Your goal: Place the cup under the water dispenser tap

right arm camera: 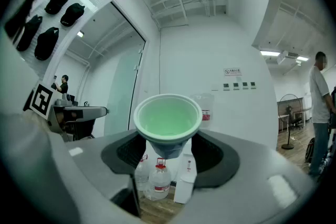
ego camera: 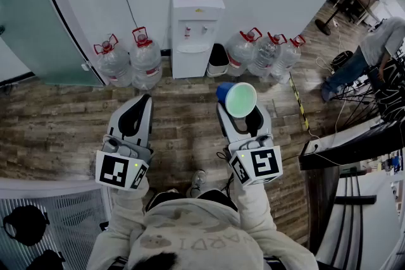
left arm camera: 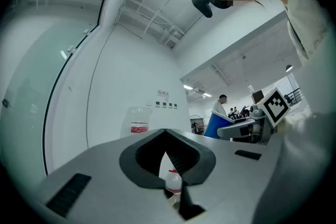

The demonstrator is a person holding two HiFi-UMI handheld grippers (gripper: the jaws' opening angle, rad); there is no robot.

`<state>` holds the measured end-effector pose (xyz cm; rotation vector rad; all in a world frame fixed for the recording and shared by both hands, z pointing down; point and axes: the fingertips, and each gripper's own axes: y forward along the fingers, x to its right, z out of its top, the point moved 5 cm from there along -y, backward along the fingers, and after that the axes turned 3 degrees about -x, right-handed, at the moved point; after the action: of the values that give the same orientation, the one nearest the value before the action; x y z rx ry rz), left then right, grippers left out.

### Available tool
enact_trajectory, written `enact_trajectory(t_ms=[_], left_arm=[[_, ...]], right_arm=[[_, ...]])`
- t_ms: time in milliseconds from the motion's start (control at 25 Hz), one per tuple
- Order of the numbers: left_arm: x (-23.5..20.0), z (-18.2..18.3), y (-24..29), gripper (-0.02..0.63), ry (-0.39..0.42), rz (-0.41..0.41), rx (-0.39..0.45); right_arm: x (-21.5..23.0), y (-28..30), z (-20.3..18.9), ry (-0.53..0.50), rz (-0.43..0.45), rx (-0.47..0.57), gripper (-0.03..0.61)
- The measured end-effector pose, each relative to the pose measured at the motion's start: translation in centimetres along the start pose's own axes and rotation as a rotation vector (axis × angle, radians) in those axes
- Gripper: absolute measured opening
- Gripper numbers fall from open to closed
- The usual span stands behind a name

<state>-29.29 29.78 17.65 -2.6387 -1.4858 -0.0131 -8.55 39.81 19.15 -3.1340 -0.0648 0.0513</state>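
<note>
My right hand-held gripper (ego camera: pixel 239 112) grips the blue cup (ego camera: pixel 240 100), far from the water dispenser (ego camera: pixel 196 35) at top middle. My left hand-held gripper (ego camera: pixel 142 103) is closed, empty. Next, I think: carry it under the tap.

My left gripper (ego camera: pixel 143 104) and right gripper (ego camera: pixel 240 109) are grey, black-padded, with black-and-white marker cubes (ego camera: pixel 121 171); cream sweatshirt (ego camera: pixel 196 231), lower centre.
</note>
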Motion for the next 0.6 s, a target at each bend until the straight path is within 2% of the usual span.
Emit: enact_trajectory(t_ms=[600], left_arm=[[2.4,-0.3,4.4,0.005,0.025,0.009,0.006]], right_arm=[[4.3,1.7,-0.7,-0.005,0.053,0.007,0.279]])
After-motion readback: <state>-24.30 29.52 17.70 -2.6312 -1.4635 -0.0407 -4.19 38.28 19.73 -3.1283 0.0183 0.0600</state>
